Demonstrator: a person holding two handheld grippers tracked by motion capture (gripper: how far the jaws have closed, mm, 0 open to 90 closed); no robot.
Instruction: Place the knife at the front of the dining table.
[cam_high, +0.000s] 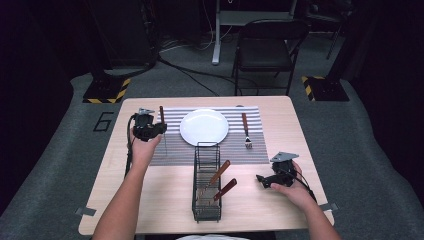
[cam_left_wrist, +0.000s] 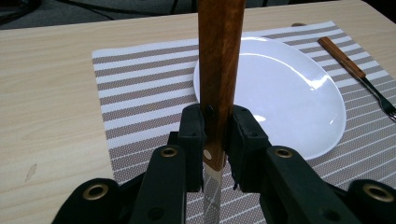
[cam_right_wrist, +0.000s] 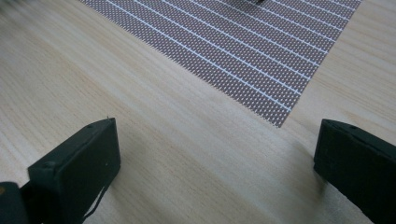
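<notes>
The knife (cam_left_wrist: 219, 70) has a reddish-brown wooden handle with a pale metal rivet near where the handle meets the blade, and a slim steel blade. It is clamped at the handle's lower end between the two black jaws of the left tool (cam_high: 156, 127). In the high view the knife (cam_high: 163, 131) stands nearly upright, handle toward the far side and blade pointing down at the near side, over the left part of the striped placemat (cam_high: 170, 152), just left of the white plate (cam_high: 204, 127).
</notes>
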